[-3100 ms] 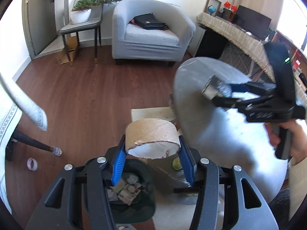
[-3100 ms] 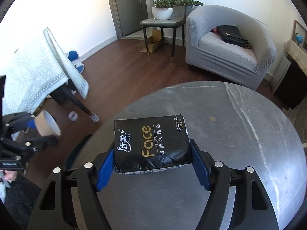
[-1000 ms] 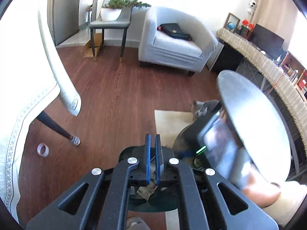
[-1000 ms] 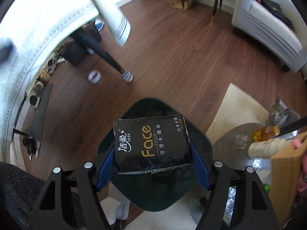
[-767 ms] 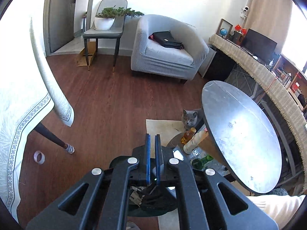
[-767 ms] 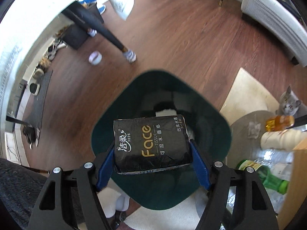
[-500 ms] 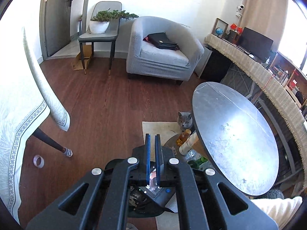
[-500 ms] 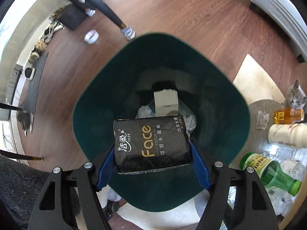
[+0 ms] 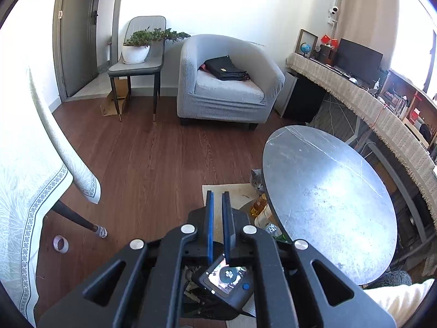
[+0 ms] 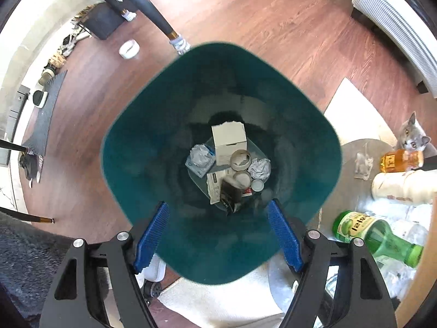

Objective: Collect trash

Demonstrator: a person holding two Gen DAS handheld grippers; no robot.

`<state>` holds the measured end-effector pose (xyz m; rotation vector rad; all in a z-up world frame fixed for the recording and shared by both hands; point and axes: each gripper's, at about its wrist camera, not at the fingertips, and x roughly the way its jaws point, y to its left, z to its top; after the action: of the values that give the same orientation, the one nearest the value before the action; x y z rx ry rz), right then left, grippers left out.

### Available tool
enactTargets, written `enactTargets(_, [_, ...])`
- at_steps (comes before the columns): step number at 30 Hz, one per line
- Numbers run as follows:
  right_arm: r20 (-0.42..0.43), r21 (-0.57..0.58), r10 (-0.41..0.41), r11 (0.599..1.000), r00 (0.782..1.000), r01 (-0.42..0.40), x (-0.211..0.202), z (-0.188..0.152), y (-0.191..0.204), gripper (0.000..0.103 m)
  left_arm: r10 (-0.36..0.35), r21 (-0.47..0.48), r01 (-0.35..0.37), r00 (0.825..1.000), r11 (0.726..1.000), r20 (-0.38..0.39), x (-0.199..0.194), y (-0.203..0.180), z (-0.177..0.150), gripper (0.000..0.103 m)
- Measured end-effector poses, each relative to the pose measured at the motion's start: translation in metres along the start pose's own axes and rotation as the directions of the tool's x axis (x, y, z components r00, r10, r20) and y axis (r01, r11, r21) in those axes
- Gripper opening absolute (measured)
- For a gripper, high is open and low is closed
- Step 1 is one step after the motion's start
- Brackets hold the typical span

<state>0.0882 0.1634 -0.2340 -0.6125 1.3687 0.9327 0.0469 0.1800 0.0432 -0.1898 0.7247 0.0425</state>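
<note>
My right gripper (image 10: 217,206) hangs open over the dark green bin (image 10: 131,125), pointing almost straight down, with nothing between its blue pads. At the bin's bottom lie a white box (image 10: 228,136), crumpled papers (image 10: 200,157), a cardboard ring (image 10: 240,160) and a black packet (image 10: 231,192). My left gripper (image 9: 217,194) is shut and holds nothing. It is higher up and looks across the room. In the left wrist view the back of the right gripper with its small screen (image 9: 226,276) shows under the left one and hides most of the bin.
A round grey table (image 9: 327,191) stands on the right, with a grey cat (image 10: 412,136) beside it. Bottles (image 10: 377,235) lie on its lower shelf. A cloth-covered table with a dark leg (image 9: 76,218) is at the left. A tape roll (image 9: 60,243) lies on the wooden floor.
The black tissue pack has left the right gripper's jaws and now lies in the bin. The right gripper sank closer to the bin. The left gripper rose a little and stayed shut.
</note>
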Motion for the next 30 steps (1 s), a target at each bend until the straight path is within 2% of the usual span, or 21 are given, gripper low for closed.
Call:
enactTargets(3, [0.051,-0.012,0.012,1.000,0.999,-0.012,-0.025,-0.003,0.007,0.074,0.010,-0.008,-0.010,1.000,1.000,0.016,-0.006,0.002,0.004,0.008])
enactTargets(9, [0.170,-0.042,0.021,0.999,0.985,-0.014,-0.086,-0.009,0.027,0.065,0.050,-0.027,-0.048,0.996,0.998,0.072,-0.033,0.010,0.010,0.008])
enactTargets(14, [0.281,-0.047,0.018,0.999,0.960,-0.005,-0.138,-0.018,0.036,0.062,0.090,-0.043,-0.086,0.991,0.995,0.098,-0.053,0.016,0.002,0.014])
enactTargets(17, [0.356,-0.027,0.002,1.000,0.935,0.008,-0.173,-0.029,0.035,0.061,0.112,-0.058,-0.107,0.989,0.993,0.095,-0.059,0.018,-0.010,0.021])
enactTargets(20, [0.419,0.012,-0.007,1.000,0.908,0.002,-0.206,-0.046,0.027,0.058,0.125,-0.051,-0.121,0.989,0.991,0.084,-0.061,0.014,-0.021,0.030])
enactTargets(23, [0.473,0.051,-0.059,0.998,0.879,0.040,-0.234,-0.064,0.019,0.058,0.147,-0.018,-0.146,0.986,0.989,0.079,-0.061,0.002,-0.033,0.046])
enactTargets(25, [0.504,0.081,-0.098,0.995,0.858,0.066,-0.252,-0.079,0.011,0.058,0.156,-0.010,-0.156,0.984,0.988,0.082,-0.062,-0.004,-0.040,0.064])
enactTargets(30, [0.574,0.207,-0.189,0.975,0.797,0.083,-0.294,-0.127,-0.022,0.058,0.190,0.024,-0.193,0.977,0.981,0.099,-0.065,-0.023,-0.060,0.087])
